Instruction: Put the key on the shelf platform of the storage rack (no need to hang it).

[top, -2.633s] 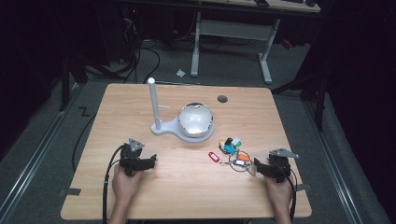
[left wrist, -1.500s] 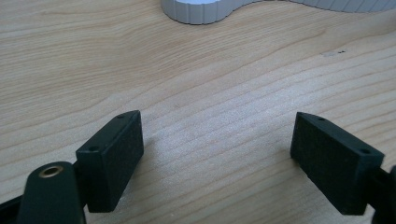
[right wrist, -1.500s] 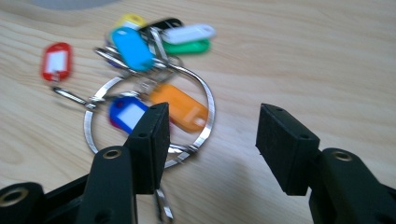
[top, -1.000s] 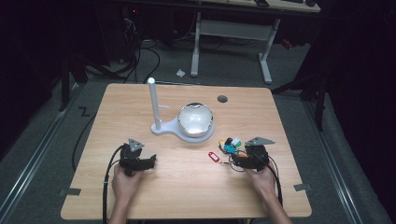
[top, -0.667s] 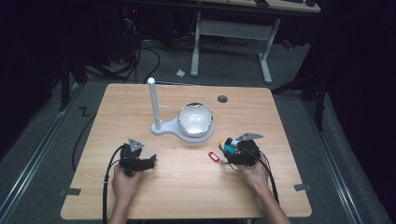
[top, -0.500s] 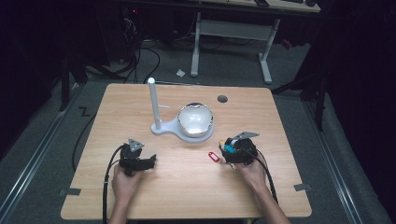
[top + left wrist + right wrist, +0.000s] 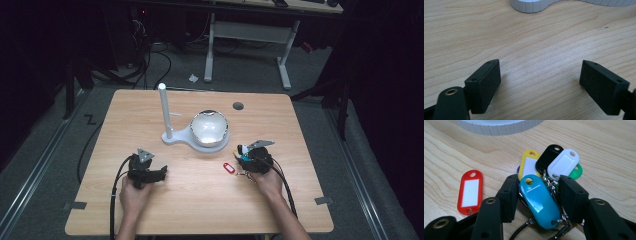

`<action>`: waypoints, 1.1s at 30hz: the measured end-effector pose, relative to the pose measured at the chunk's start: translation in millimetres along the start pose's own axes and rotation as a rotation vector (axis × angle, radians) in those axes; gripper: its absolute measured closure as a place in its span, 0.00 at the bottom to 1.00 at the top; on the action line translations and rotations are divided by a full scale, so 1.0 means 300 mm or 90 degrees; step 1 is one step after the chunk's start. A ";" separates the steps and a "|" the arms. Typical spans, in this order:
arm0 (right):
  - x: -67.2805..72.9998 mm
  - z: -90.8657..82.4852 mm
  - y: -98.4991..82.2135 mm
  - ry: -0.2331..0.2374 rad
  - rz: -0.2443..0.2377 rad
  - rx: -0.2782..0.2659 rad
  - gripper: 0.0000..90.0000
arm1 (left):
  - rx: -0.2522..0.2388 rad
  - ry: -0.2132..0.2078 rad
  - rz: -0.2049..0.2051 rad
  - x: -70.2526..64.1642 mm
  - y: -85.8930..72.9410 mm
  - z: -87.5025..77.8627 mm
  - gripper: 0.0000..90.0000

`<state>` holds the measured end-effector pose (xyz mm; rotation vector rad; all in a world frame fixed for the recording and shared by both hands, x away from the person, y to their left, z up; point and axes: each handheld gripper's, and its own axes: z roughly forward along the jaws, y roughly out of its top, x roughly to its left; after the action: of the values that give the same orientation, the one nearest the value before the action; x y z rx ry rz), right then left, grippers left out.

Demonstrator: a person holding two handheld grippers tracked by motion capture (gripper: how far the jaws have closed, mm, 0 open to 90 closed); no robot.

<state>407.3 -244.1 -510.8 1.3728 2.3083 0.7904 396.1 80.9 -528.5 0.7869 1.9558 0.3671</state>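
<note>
A bunch of key tags [image 7: 549, 167] on metal rings lies on the wooden table [image 7: 200, 200]: teal [image 7: 537, 200], yellow, black, white and green. My right gripper [image 7: 539, 195] has just been closing, and its pads now press the teal tag and the rings from both sides. In the high view the right gripper [image 7: 247, 159] sits right of centre, over the bunch. A separate red tag [image 7: 470, 191] lies flat to its left, also seen as the red tag [image 7: 229, 167]. My left gripper [image 7: 162, 172] rests low at the front left, with the left gripper [image 7: 541, 85] open over bare wood.
A white stand [image 7: 210, 129] with a shiny dome and an upright post [image 7: 163, 110] is in the table's middle, just beyond both grippers. Its ribbed base [image 7: 499, 126] lies close ahead of the tags. A round cable hole [image 7: 238, 106] is near the far edge.
My right gripper has moved left from the front right onto the tag bunch and lowered over it, its jaws closing around the teal tag. The left hand has stayed still.
</note>
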 end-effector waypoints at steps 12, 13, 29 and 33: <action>-0.011 -0.008 -0.002 0.018 -0.001 -0.005 0.76 | 0.000 0.000 0.001 0.000 0.000 0.000 0.20; -0.010 -0.009 -0.001 0.016 -0.003 -0.006 0.76 | 0.000 0.000 0.000 0.000 0.000 0.000 0.20; -0.040 -0.066 -0.019 0.032 0.021 -0.046 0.78 | 0.000 0.000 0.000 0.000 0.000 0.000 0.20; -0.055 -0.122 -0.013 0.041 0.032 -0.078 0.78 | 0.001 0.000 0.000 0.000 0.000 0.000 0.20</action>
<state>392.5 -270.7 -484.2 1.3755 2.2388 0.9891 396.1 80.9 -528.4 0.7870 1.9561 0.3654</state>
